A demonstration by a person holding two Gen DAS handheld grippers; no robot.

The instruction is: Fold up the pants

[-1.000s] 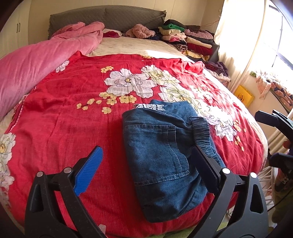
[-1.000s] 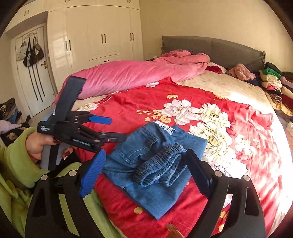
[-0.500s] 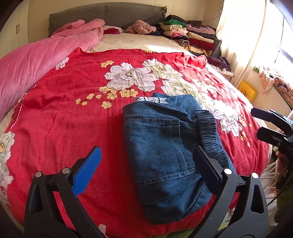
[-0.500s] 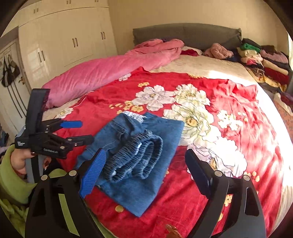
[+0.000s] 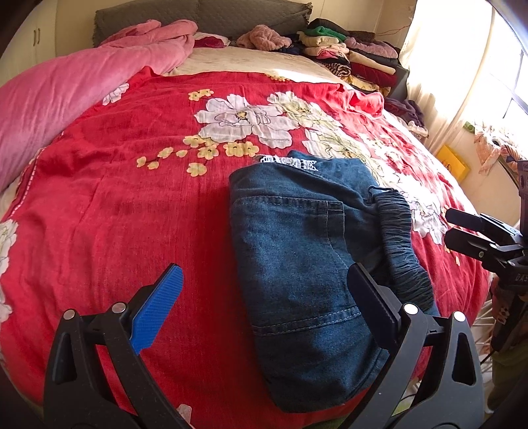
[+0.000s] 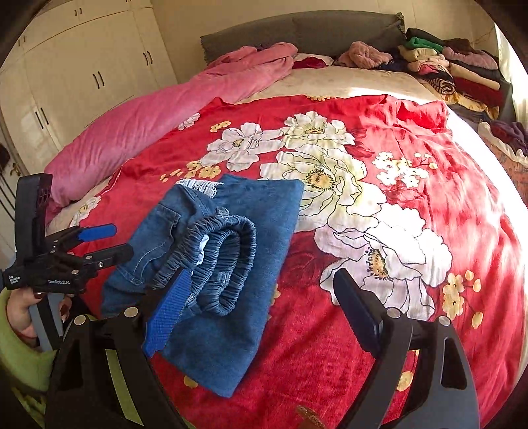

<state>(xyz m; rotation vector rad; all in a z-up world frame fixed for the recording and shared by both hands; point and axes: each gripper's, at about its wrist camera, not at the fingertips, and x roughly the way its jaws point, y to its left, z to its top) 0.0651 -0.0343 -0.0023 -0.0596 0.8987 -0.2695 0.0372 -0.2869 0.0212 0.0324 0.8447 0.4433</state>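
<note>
Pants [image 5: 307, 250] folded on red floral bedspread [image 5: 132, 211], no containers visible

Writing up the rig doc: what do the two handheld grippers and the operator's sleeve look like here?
Both the left gripper and right gripper are black plastic frames with silver pivot bolts; each has one ribbed blue pad and one black finger. The left gripper's body carries small white lettering. The person's sleeve is lime green.

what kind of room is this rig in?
A home bedroom, almost certainly: a bed with a red floral bedspread and grey headboard, built-in white wardrobes, and stacked folded clothes beside the folded jeans.
</note>
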